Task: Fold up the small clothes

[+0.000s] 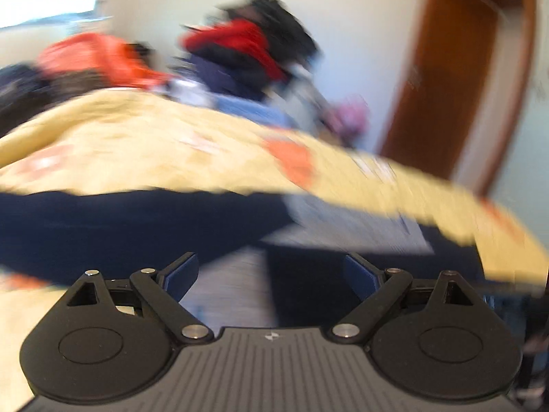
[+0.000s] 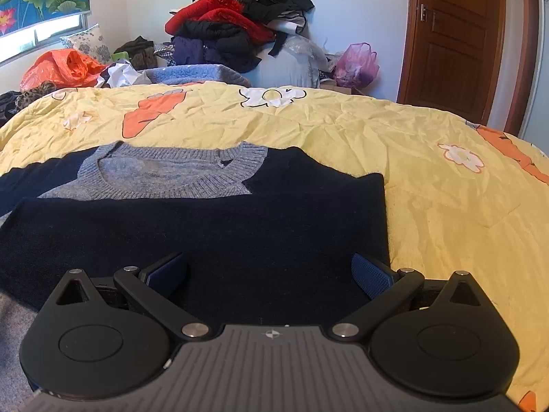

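Observation:
A small navy and grey knit sweater [image 2: 212, 226] lies flat on the yellow bedspread [image 2: 429, 178], grey collar [image 2: 178, 171] at the far side, a navy panel folded over its near part. My right gripper [image 2: 269, 276] hovers just above the navy panel, jaws wide apart, nothing between the blue pads [image 2: 372, 274]. The left wrist view is badly motion-blurred. There the same sweater [image 1: 120, 219] shows as a dark band with a pale grey patch. My left gripper [image 1: 271, 274] stands open over it, and no cloth sits between its pads [image 1: 182, 271].
A tall heap of red, black and dark clothes [image 2: 236, 24] rises behind the bed. An orange plastic bag [image 2: 65, 68] lies at the back left, a pink bag [image 2: 357, 61] at the back right. A brown door [image 2: 456, 34] stands at the right.

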Tool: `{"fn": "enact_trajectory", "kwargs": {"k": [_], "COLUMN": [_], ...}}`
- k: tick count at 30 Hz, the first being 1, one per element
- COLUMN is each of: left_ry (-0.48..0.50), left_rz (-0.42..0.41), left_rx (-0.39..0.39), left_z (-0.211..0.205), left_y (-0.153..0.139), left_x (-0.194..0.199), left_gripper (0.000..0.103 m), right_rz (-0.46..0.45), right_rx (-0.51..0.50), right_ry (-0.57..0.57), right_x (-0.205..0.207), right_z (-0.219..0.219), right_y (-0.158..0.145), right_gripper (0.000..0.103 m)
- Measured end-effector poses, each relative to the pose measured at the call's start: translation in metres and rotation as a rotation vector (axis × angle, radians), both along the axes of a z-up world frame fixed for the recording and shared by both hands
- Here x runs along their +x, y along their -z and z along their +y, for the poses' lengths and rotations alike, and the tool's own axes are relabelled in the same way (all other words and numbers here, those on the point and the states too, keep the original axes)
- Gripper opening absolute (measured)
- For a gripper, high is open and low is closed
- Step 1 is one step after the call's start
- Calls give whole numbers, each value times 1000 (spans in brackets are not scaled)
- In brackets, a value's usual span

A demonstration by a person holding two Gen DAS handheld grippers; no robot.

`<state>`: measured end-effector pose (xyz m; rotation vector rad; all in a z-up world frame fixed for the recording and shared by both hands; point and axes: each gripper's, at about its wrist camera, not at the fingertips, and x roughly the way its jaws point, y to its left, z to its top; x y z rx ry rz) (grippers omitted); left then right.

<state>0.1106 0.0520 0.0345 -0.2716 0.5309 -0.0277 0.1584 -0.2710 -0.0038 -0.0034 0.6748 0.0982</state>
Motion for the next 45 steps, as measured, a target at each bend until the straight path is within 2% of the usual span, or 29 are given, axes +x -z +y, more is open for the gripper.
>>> {"fn": "enact_trajectory", "kwargs": {"k": [3,5,7,9,10,12,16,18,22,23,24,25,26,27,31,34,36,37,40,42,45], "left_ry": [-186,-348,-540,-674,-711,-723,-697,-699,-738,-747,-760,-770,-776,-779,-764,-755,-670,-604,-327,-134,96], "left_rz": [13,44,71,38,20,-9,-18,-30,-25,-25,-19,5,45,73,94,72,-7,-44,-121,-122,-60], "left_rx": [-147,-281,-445,-630,-709,-800,-840,-815,-702,-684,-660,-632,-603,-581,-471,-355,-279,-214,-42,30,103], "left_z": [85,150,210,259,278,299,313,315,313,311,311,312,313,313,308,288,255,229,128,56,-40], "left_y": [2,9,21,36,43,52,55,55,49,48,48,48,51,54,48,26,0,-17,-50,-53,-30], "left_x": [-20,-28,-40,-57,-62,-66,-53,-47,-32,-30,-26,-23,-18,-15,-8,-1,3,7,18,22,22], "left_gripper": [94,94,94,94,94,94,94,93,90,86,66,52,24,11,7,5,5,5,5,5,5], "right_rz": [-1,-1,-1,-1,-1,0,1,1,1,1,1,1,1,1,1,2,1,1,-1,-4,-8], "right_rx": [5,2,1,0,0,-5,-6,-6,-6,-6,-5,-5,-4,-3,0,-1,2,3,14,25,45], "right_ry": [-1,-1,0,0,0,0,0,0,0,0,0,0,0,0,0,0,0,0,0,0,0], "right_x": [0,-1,-1,-1,-1,0,0,0,0,0,0,0,0,0,1,1,0,0,0,0,-1], "right_z": [0,0,0,0,0,1,1,1,1,1,1,1,1,1,0,0,0,0,-1,-3,-6], "right_y": [0,0,0,0,0,0,-1,-1,-1,-1,-1,-1,-1,0,0,0,0,0,0,0,-1], "right_gripper": [103,103,103,103,103,103,103,103,103,103,103,103,103,103,103,103,103,103,103,103,103]}}
